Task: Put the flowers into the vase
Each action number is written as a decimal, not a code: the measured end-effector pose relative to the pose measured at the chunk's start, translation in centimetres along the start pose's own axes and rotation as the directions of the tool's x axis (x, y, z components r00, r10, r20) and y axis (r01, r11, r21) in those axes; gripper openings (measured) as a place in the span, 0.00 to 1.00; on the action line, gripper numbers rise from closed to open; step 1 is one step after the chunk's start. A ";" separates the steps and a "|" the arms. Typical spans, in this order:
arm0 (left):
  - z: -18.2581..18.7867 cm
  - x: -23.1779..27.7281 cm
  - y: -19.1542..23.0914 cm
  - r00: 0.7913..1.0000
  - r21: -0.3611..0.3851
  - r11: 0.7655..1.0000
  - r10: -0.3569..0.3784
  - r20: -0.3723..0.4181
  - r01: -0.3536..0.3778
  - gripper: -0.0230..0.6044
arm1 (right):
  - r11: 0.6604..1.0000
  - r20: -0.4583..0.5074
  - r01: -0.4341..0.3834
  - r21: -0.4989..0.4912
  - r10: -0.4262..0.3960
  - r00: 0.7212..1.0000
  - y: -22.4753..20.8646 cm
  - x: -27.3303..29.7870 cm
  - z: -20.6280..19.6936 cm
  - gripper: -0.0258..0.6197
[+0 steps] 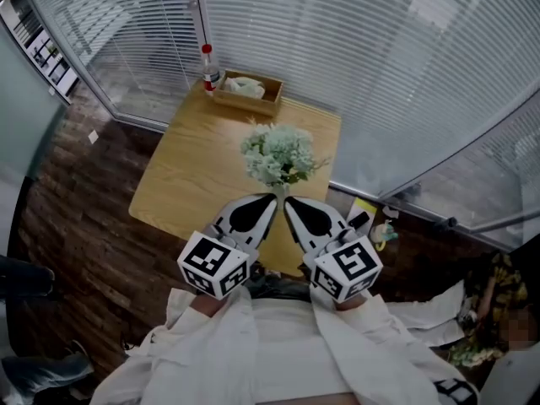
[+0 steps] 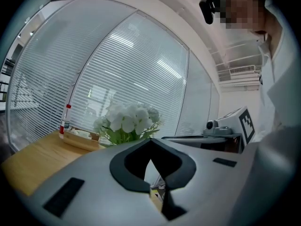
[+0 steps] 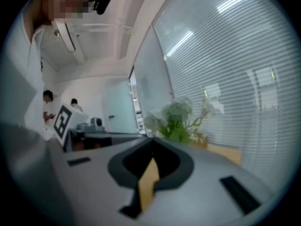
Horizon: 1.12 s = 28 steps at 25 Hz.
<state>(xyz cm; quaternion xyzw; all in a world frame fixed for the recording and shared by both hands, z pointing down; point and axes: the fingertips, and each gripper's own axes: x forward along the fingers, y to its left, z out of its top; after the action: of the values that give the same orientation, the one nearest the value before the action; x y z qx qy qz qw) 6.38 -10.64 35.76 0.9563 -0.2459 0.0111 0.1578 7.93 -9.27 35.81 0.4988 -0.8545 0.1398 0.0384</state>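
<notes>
Seemingly finishing: flowers (image 1: 277, 153) are standing upright on the table (image 1: 186, 169), left hand-held gripper (image 1: 273, 197) and right hand-held gripper (image 1: 287, 201) hovering just before them, both closed, empty. Next, probably backing off.

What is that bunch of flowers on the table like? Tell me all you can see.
The flowers are a rounded bunch of white and pale green blooms over green leaves. The bunch stands upright near the middle of the wooden table, nearer the person's edge and apart from the tray at the far end. Its foot is hidden behind the tips of the left gripper and right gripper, so what holds it up, or touches it, cannot be told.
</notes>
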 end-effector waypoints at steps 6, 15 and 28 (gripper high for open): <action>-0.9 0.0 0.4 1.000 -0.016 1.000 0.011 -0.019 -0.012 0.05 | 1.000 -0.021 0.005 0.013 -0.005 1.000 -0.4 0.1 -0.8 0.06; -1.9 0.5 1.1 0.999 -0.067 0.998 0.007 -0.037 -0.010 0.05 | 1.000 -0.049 -0.011 0.005 0.011 0.999 -0.2 0.6 -1.2 0.06; -2.5 0.2 1.6 0.999 -0.083 0.996 0.022 -0.039 -0.026 0.05 | 0.995 -0.155 -0.061 -0.078 0.048 0.987 -0.7 0.6 -2.4 0.06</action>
<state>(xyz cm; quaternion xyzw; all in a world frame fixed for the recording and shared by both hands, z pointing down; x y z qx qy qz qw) 5.91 -11.27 38.63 0.9455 -0.2545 0.0210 0.2022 7.99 -9.44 38.41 0.4611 -0.8674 0.1432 0.1207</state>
